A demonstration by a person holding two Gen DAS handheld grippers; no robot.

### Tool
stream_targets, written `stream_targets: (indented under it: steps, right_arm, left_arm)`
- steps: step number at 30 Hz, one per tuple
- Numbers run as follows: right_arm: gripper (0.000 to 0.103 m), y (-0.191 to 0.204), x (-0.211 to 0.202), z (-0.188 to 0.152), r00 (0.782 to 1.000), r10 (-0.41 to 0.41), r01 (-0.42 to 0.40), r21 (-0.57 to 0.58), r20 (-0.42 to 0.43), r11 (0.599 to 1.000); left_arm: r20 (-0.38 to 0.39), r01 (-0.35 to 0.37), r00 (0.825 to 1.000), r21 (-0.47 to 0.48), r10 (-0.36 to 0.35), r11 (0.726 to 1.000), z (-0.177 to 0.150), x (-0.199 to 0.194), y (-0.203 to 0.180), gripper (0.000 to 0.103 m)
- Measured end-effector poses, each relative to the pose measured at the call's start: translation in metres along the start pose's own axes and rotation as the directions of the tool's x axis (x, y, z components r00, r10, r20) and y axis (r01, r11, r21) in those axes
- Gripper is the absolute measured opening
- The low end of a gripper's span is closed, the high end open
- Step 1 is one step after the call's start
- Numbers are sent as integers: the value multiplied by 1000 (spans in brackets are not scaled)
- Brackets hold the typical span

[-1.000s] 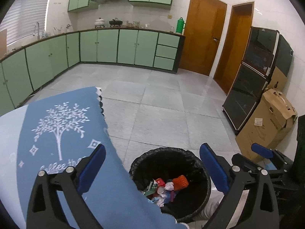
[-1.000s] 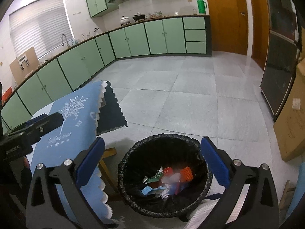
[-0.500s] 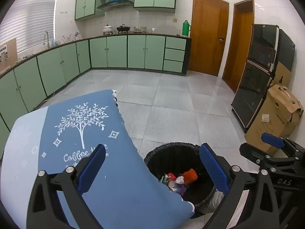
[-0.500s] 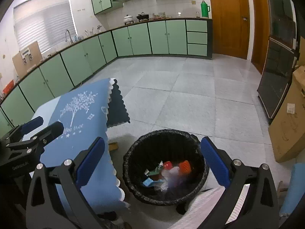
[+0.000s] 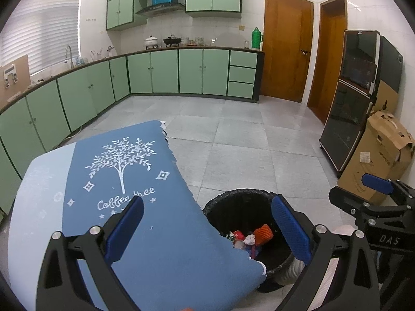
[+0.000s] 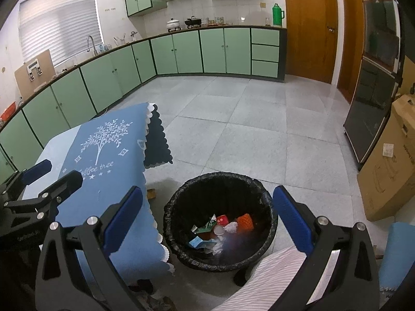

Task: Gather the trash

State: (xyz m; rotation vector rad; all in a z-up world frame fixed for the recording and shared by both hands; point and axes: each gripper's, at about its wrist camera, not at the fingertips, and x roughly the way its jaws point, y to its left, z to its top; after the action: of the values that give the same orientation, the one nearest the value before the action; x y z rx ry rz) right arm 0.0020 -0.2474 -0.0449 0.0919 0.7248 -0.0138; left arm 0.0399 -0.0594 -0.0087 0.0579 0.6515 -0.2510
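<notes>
Trash bin (image 6: 220,223) beside clothed table (image 6: 109,160).

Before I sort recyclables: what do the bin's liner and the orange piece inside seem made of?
The liner looks like thin black plastic film: glossy and crinkled over the rim. The orange piece seems to be netted foam or plastic, given its mesh texture, though I can't be sure.

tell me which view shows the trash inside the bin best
The right wrist view: the whole trash bin opening and its litter show. In the left wrist view the tablecloth hides part of the bin.
</notes>
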Motion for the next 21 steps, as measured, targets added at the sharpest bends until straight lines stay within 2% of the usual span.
stream_targets:
  steps: [21]
  right_arm:
    - [98,5,-13,3,999,31,-30,-20,31,999]
  left_arm:
    - [28,-3,1000,-4,3,1000,3,-8,1,97]
